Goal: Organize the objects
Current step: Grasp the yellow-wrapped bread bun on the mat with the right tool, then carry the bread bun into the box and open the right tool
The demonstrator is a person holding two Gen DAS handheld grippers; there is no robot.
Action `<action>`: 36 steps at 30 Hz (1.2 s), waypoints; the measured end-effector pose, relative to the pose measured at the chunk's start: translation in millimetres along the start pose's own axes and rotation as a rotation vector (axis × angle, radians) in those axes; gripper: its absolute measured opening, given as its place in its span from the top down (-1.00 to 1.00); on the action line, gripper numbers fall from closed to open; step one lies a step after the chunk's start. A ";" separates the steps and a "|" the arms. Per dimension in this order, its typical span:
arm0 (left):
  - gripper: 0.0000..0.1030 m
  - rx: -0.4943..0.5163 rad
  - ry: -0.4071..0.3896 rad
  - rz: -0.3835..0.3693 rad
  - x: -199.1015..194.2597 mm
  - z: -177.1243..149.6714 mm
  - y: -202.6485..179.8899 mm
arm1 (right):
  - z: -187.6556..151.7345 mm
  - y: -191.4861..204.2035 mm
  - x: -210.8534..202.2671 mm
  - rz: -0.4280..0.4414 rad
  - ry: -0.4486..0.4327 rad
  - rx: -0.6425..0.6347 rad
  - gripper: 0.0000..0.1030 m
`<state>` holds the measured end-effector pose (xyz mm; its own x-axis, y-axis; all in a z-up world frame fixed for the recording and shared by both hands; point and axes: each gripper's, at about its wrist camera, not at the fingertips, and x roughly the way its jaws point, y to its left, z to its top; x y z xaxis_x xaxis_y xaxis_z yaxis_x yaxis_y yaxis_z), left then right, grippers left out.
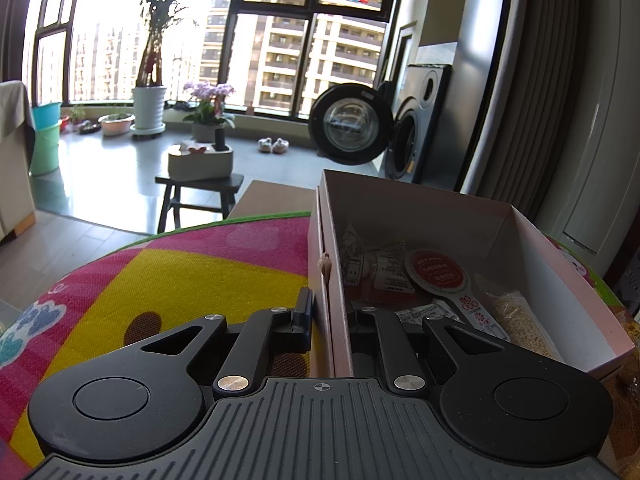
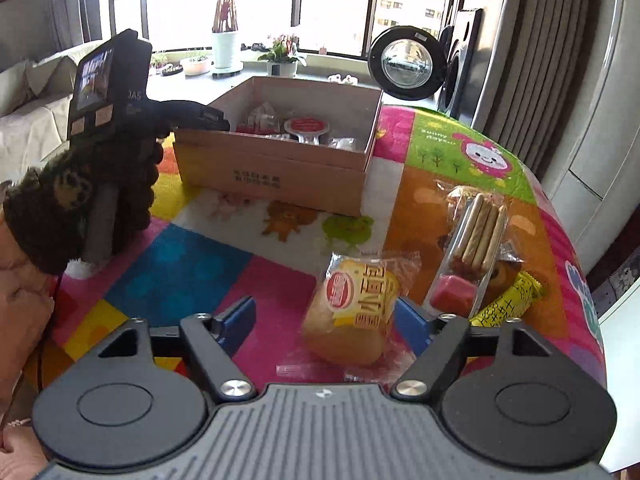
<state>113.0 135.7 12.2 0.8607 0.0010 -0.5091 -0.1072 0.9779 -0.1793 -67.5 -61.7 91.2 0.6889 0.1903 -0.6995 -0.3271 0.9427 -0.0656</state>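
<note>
- Gripping the near-left wall of the cardboard box point(image 1: 420, 208), the left gripper point(image 1: 330, 316) has one finger outside and one inside; the inner fingertip is hidden behind the wall, so the jaws stand narrow, pinching the cardboard.
- Seen from the right wrist view, that same gripper point(image 2: 208, 116) reaches the box point(image 2: 272, 168) at its left corner, held by a hand point(image 2: 60, 208) in a dark knitted glove; the arm is cut off at the left edge.
- Inside the box lie wrapped snacks: a red round-lidded pack point(image 1: 438, 276), a bag of pale grains point(image 1: 520, 320) and crumpled white packets whose print is too small to read.
- On the colourful mat point(image 2: 192, 264) covering the table, the right gripper point(image 2: 324, 320) stands wide, its blue fingers on either side of a yellow-wrapped bun point(image 2: 352, 312); whether the right finger touches the wrapper I cannot tell.
- Just right of the bun sit a clear tray of biscuit sticks point(image 2: 480, 232) with a red dip cup, and a yellow bar point(image 2: 508, 304), partly hidden by the gripper's link.
</note>
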 end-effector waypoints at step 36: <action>0.75 0.001 -0.045 0.010 -9.8 6.6 0.9 | 203.8 14.4 112.0 0.034 0.011 0.055 -0.05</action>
<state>107.7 137.9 22.6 0.8812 0.0201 -0.4722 -0.1153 0.9781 -0.1734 136.8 29.1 157.0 0.6709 0.2194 -0.7084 -0.3139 0.9494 -0.0033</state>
